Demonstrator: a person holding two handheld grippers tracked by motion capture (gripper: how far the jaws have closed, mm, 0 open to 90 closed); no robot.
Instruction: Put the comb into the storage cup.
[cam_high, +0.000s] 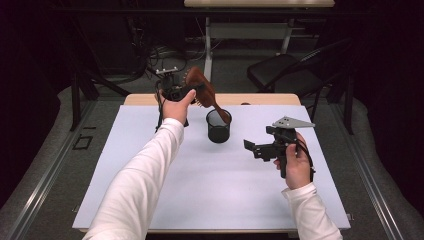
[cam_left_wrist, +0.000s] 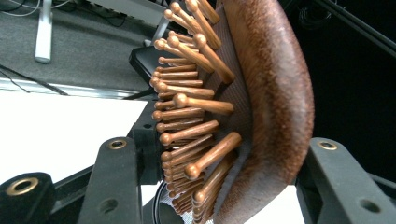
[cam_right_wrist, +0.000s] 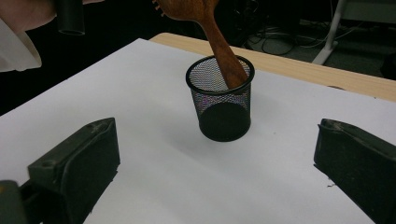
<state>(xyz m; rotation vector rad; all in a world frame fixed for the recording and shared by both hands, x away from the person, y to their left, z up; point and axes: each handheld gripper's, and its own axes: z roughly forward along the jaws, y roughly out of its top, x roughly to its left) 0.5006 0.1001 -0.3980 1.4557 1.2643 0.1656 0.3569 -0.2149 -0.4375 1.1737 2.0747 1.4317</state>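
Note:
A brown wooden hairbrush (cam_high: 201, 83) hangs tilted over the table's far side, its handle end (cam_right_wrist: 225, 53) inside a black mesh cup (cam_high: 218, 126). My left gripper (cam_high: 191, 91) is shut on the brush head. In the left gripper view the brush's back (cam_left_wrist: 275, 107) lies against the right jaw and its round-tipped wooden bristles (cam_left_wrist: 191, 112) point toward the left jaw. My right gripper (cam_high: 249, 146) is held open to the right of the cup, aimed at it, nothing between its fingers. The cup (cam_right_wrist: 223, 105) stands upright beyond that open gripper (cam_right_wrist: 215, 182).
A white sheet (cam_high: 200, 185) covers most of the wooden table (cam_high: 260, 99). Behind the table are a black chair (cam_high: 282, 70), a white desk frame (cam_high: 250, 30) and cables on the floor (cam_high: 160, 55). Grey floor runs along both sides.

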